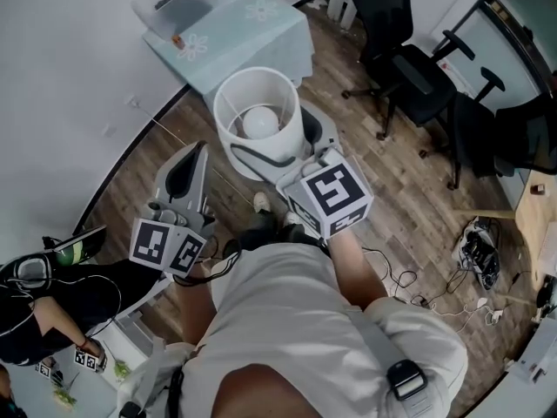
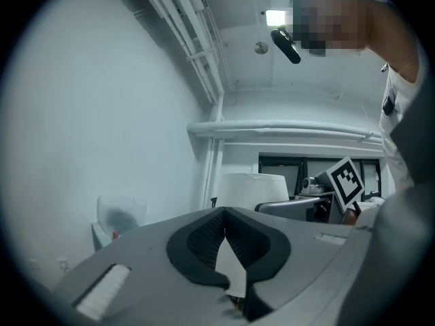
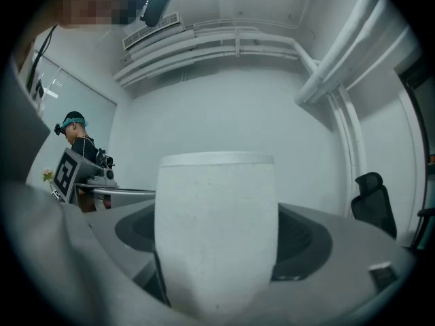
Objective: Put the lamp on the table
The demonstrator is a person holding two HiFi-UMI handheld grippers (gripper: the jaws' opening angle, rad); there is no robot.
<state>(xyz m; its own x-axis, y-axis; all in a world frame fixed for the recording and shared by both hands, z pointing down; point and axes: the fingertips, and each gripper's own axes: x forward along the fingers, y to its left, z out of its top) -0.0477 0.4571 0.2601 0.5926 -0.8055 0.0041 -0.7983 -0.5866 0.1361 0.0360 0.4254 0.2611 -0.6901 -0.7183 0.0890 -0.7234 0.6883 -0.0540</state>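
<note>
one lamp (image 1: 258, 120), one table (image 1: 280, 35), one bin (image 1: 174, 9)

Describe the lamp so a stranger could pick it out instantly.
Find the small table with the pale flowered cloth. In front of it, the right gripper clamps the lamp: a white drum shade, open on top, with a round bulb inside. Nothing else nearby is a white cylinder.
</note>
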